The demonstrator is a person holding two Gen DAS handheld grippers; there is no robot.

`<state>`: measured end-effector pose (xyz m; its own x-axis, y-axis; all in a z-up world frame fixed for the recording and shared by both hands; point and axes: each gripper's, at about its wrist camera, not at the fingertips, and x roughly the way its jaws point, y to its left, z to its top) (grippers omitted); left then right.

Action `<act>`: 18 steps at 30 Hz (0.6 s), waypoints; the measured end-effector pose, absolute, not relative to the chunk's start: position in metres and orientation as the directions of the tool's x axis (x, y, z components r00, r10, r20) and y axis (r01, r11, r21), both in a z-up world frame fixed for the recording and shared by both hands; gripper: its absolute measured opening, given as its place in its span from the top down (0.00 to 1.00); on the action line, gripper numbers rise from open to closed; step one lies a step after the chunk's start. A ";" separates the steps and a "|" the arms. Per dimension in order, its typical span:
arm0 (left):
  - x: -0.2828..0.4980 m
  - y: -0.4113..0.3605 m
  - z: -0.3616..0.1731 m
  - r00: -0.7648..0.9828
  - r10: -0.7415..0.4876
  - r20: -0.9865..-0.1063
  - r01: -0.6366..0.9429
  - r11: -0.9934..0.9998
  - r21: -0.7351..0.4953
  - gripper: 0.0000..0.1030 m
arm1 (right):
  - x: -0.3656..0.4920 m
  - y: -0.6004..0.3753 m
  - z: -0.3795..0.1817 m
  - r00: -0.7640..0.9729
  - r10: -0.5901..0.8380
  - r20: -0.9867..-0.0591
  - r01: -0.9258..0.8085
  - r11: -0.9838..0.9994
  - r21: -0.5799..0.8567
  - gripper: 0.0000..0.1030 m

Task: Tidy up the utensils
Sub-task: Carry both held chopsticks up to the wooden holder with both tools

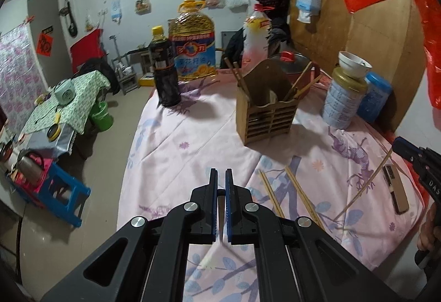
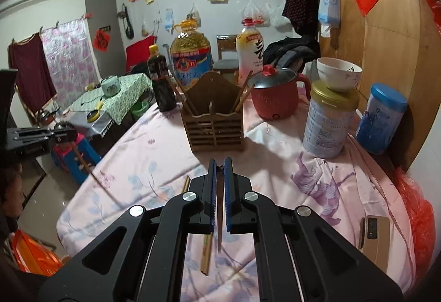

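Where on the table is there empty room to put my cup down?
The pink tablecloth is bare between the dark sauce bottle and the wooden holder, toward the near edge. It is crowded behind: oil jug, red pot, tins. Loose chopsticks lie nearer, to the right.

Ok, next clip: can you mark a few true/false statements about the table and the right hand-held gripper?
1. The right hand-held gripper pinches a chopstick. True.
2. The wooden holder is empty. False: chopsticks stand in it.
3. A white bowl sits on the gold-lidded tin. True.
4. The red pot has no lid. False: a glass lid covers it.
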<state>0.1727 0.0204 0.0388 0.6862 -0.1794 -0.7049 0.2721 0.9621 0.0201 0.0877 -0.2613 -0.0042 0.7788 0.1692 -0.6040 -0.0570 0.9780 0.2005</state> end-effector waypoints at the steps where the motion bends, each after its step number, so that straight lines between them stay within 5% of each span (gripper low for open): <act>1: 0.174 0.021 0.039 0.682 -0.190 -0.706 0.288 0.957 0.020 0.95 | 0.087 -0.259 -0.003 0.780 0.161 -0.604 -0.048 0.979 0.199 0.94; 11: 0.203 0.018 0.068 0.661 -0.319 -0.679 0.403 0.914 -0.038 0.95 | 0.090 -0.250 0.019 0.805 0.098 -0.585 0.024 0.980 0.197 0.94; 18: 0.239 -0.012 0.109 0.677 -0.372 -0.635 0.410 0.907 -0.094 0.95 | 0.136 -0.273 0.055 0.854 0.167 -0.493 -0.054 0.970 0.235 0.94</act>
<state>0.2393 -0.0124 0.1087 0.6773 -0.3716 -0.6349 0.4096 0.9074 -0.0941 0.1360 -0.2732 0.0551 0.8542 0.1666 -0.4926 -0.0537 0.9705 0.2351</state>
